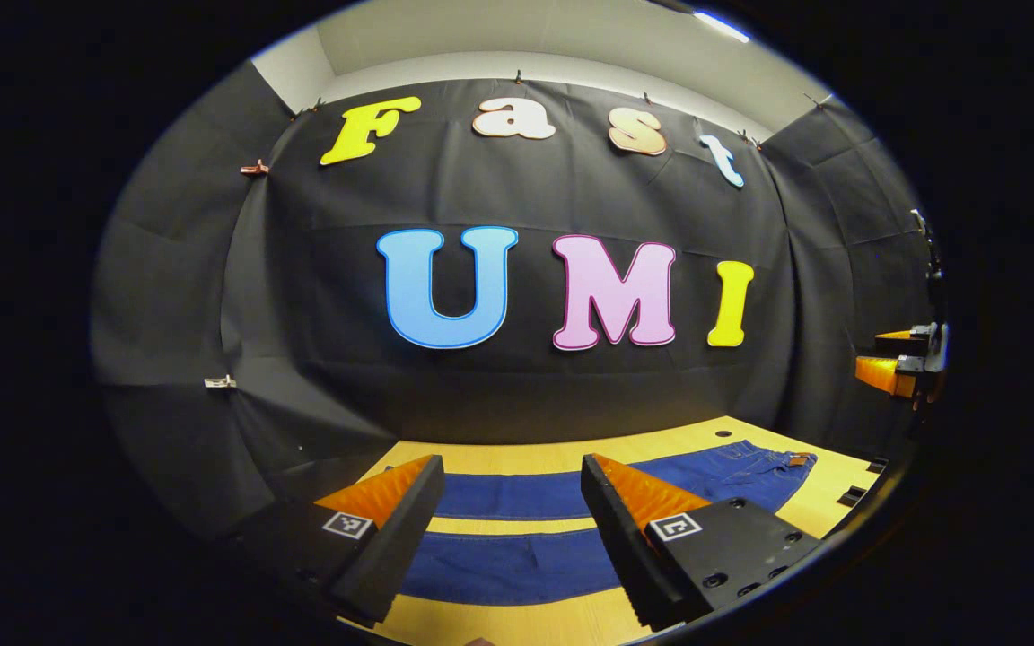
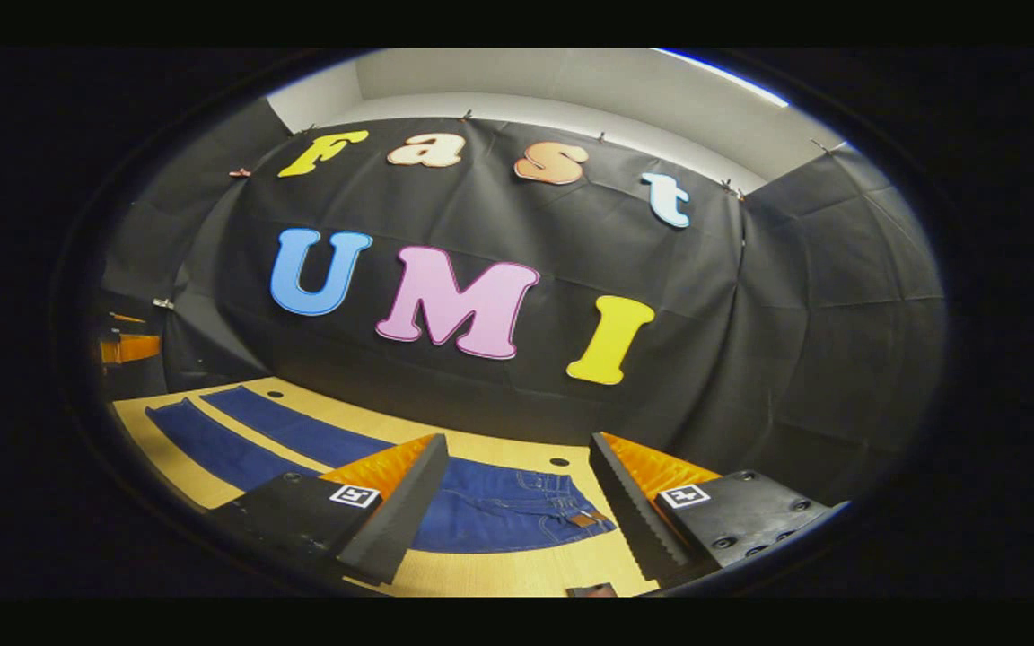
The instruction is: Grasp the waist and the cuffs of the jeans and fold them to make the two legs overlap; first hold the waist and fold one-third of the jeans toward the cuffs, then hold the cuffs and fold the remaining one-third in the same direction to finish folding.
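Blue jeans (image 1: 517,529) lie flat on the wooden table (image 1: 517,453), legs spread apart with a strip of table between them. Their waist (image 1: 777,462) points to the right in the left gripper view. My left gripper (image 1: 510,502) hovers open above the two legs, nothing between its fingers. In the right gripper view the jeans (image 2: 499,507) stretch away to the left, and the waist (image 2: 571,502) lies between my fingers. My right gripper (image 2: 517,484) is open above the waist, holding nothing. The right gripper (image 1: 898,363) also shows at the far right edge of the left gripper view.
The booth's black cloth wall rises close behind the table's far edge. Small round holes (image 2: 559,462) dot the tabletop near the waist. The left gripper (image 2: 127,345) appears far left in the right gripper view. Bare table (image 2: 517,570) lies in front of the jeans.
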A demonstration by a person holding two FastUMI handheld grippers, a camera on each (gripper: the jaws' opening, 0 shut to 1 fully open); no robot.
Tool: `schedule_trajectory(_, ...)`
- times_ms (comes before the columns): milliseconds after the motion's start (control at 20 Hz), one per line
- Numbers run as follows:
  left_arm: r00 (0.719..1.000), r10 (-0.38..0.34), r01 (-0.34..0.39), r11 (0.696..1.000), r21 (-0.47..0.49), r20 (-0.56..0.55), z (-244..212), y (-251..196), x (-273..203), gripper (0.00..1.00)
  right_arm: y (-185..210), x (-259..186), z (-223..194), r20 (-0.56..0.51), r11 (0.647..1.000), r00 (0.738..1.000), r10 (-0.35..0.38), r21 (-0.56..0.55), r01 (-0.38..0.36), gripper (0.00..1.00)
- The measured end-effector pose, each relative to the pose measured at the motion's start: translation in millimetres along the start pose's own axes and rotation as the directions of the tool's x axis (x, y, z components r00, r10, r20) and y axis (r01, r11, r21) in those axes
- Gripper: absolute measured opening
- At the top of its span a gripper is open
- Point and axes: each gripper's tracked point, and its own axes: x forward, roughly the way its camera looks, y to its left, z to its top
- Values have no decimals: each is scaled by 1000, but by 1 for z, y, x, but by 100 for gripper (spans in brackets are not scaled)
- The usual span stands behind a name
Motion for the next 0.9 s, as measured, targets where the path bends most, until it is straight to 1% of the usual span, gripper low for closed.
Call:
schedule_trajectory(200,1000,4,-4,1000,-5,-13,-4,9,-2,96,8,4,-1,-3,1000,1000,17,-9,-17,97)
schedule_trajectory(350,999,-16,17,1000,22,-46,-13,14,-4,96,10,9,-2,-8,998,999,39,-39,-39,95)
schedule_trajectory(400,999,-19,21,999,31,-41,-11,16,-4,96,8,11,-2,-9,998,999,42,-49,-42,97)
schedule_trajectory(450,999,-30,31,999,42,-41,-11,17,-4,96,7,13,-3,-10,997,999,46,-61,-47,95)
schedule_trajectory(500,998,-41,43,998,52,-42,-11,18,-5,96,5,16,-3,-10,996,999,52,-76,-53,97)
schedule_trajectory(550,997,-53,56,996,62,-51,-14,20,-5,96,3,19,-5,-12,993,998,59,-97,-60,95)
schedule_trajectory(600,995,-71,76,995,67,-67,-17,22,-4,96,1,22,-7,-22,991,997,70,-117,-72,96)
schedule_trajectory(750,986,-112,117,992,36,-121,-27,34,1,96,-2,28,-20,-71,975,990,125,-173,-136,96)
schedule_trajectory(850,977,-124,129,991,18,-175,-39,45,7,96,-1,33,-30,-112,955,977,179,-217,-200,97)
schedule_trajectory(900,969,-136,142,990,16,-208,-45,49,12,96,2,37,-37,-143,940,965,220,-233,-248,97)
